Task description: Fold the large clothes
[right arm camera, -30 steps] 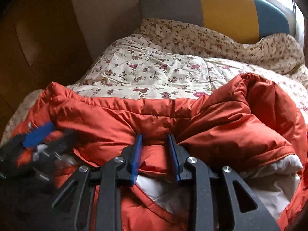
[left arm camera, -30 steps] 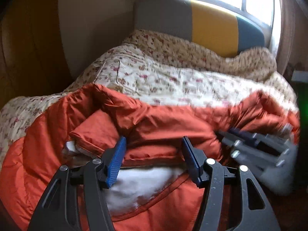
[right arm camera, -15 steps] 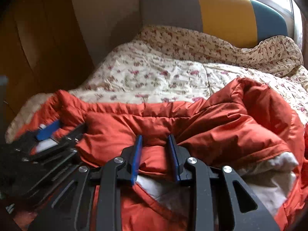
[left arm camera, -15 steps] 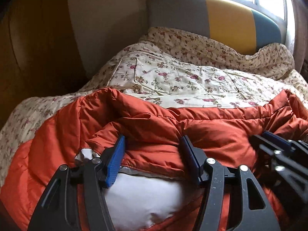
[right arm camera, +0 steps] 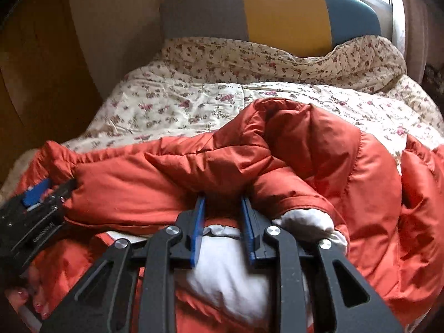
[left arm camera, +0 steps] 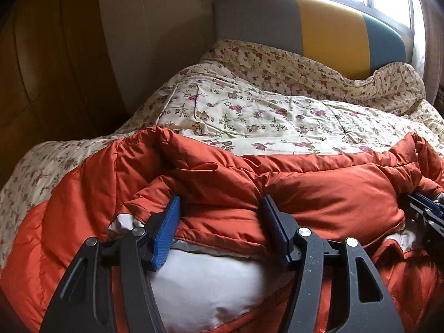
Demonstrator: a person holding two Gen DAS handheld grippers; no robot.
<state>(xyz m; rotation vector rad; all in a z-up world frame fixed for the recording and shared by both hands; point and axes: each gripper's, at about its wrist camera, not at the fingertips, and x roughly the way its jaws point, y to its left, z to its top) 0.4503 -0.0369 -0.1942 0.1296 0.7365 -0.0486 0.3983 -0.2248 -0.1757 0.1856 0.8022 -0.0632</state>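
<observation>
Jacket (left arm camera: pixel 327 194) on the bed (left arm camera: pixel 249 111): we grasp its folded edge in our left gripper (left arm camera: pixel 219 213), while our right gripper (right arm camera: pixel 222 208) is closing on it.

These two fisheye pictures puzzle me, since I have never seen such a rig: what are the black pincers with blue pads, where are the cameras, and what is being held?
No robot here: a person carries a hand-held gripper in each hand, each with a camera looking along its fingers. One picture looks from the left gripper, the other from the right gripper. On the bed, over a floral quilt, lies an orange puffer jacket with a white lining. Each gripper has a fold of the jacket's edge between its blue pads; the right one's jaws are closing on it. Behind stands a grey, yellow and teal headboard.
</observation>
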